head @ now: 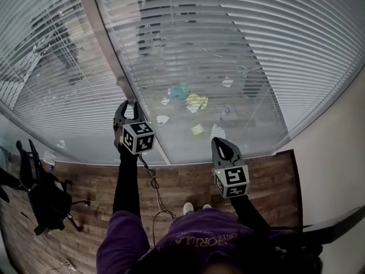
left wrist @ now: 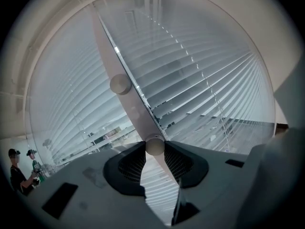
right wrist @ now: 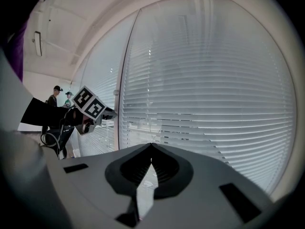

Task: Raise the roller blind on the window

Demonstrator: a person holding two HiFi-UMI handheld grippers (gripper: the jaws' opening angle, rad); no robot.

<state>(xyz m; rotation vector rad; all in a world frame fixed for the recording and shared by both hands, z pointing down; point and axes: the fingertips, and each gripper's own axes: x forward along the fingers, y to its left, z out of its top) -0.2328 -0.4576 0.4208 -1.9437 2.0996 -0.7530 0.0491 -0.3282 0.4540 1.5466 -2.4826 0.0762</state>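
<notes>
The window blind (head: 228,44) is a slatted one behind glass, its slats lowered across both panes. A pale mullion (head: 108,50) splits the panes and carries round white knobs. My left gripper (head: 129,106) is up against the mullion. In the left gripper view its jaws are shut on the lower knob (left wrist: 155,147), with a second knob (left wrist: 120,84) higher up the mullion. My right gripper (head: 223,146) hangs lower and to the right, away from the glass. Its fingertips meet with nothing between them (right wrist: 151,145). The right gripper view shows the left gripper (right wrist: 108,112) at the mullion.
Below the window lies a wood floor (head: 188,181). A black stand (head: 40,198) sits at the left, and a thin cable (head: 154,187) hangs down from my left gripper. A plain wall (head: 336,153) closes the right side. People (left wrist: 19,171) stand far off at the left.
</notes>
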